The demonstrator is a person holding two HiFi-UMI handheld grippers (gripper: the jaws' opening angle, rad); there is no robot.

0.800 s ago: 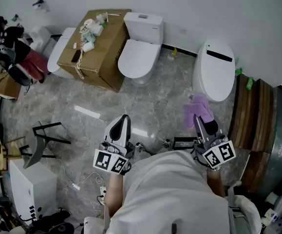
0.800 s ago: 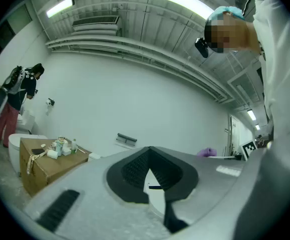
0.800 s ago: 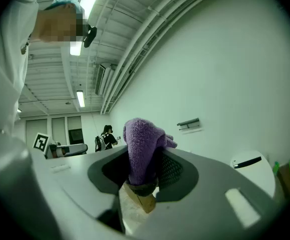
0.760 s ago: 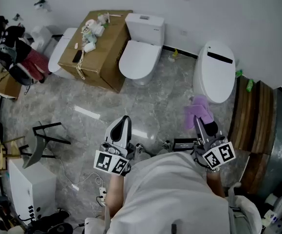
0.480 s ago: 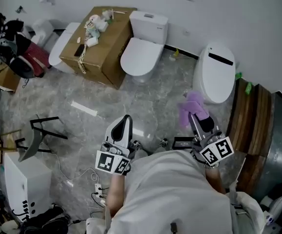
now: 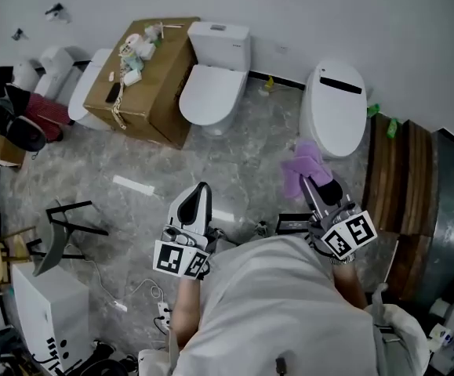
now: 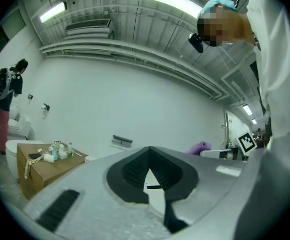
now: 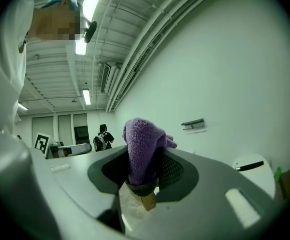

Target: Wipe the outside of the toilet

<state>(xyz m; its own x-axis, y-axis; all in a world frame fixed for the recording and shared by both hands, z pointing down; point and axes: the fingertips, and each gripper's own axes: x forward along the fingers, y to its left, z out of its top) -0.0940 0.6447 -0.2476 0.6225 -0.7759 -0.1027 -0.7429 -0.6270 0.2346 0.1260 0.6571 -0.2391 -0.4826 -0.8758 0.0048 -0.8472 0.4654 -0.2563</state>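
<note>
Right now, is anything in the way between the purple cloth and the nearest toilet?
Nothing visible. The purple cloth, clamped in the right gripper, is just short of the nearest toilet, only bare floor between.

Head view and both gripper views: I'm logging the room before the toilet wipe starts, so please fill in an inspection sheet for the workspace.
Surface: grey marbled floor, glossy.
Job's things: white toilet, lid shut, ahead of the right gripper; purple cloth held apart from it.
Clutter: cardboard box with small items on top, beside a second toilet; black-framed chair.
Grippers: left gripper shut, empty; right gripper shut on the purple cloth.
Cables: white cable on the floor near the person.
Surroundings: white wall; wooden slats at right.
</note>
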